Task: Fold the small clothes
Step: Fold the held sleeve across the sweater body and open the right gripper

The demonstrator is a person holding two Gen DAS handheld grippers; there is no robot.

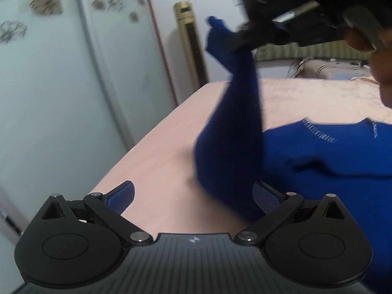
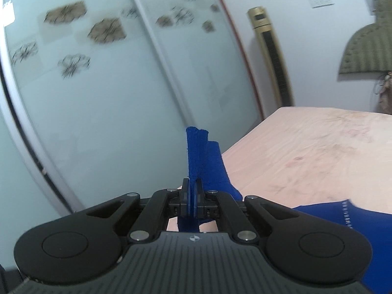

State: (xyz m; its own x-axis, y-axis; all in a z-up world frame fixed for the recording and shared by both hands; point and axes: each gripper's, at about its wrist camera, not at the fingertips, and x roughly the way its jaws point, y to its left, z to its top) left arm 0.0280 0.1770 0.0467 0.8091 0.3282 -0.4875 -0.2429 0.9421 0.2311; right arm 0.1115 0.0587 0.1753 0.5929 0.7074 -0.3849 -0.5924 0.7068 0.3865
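A blue knitted sweater [image 1: 330,161] lies on the pink bed [image 1: 159,161], its neckline toward the far side. One sleeve [image 1: 235,122] is lifted steeply off the bed, and my right gripper [image 1: 235,42] is shut on its cuff end, high in the left wrist view. In the right wrist view the same gripper [image 2: 192,191] has its pads pressed together on the blue sleeve cuff [image 2: 198,152], which sticks up past the fingertips. My left gripper [image 1: 193,197] stands open low over the bed, nothing between its fingers, the sweater's edge next to its right finger.
Frosted sliding wardrobe doors [image 1: 61,73] with flower patterns run along the left of the bed. A gold tower fan [image 1: 191,44] stands by the white wall. The bed's left edge [image 1: 147,142] drops off near the doors. A person's hand [image 1: 377,56] holds the right gripper.
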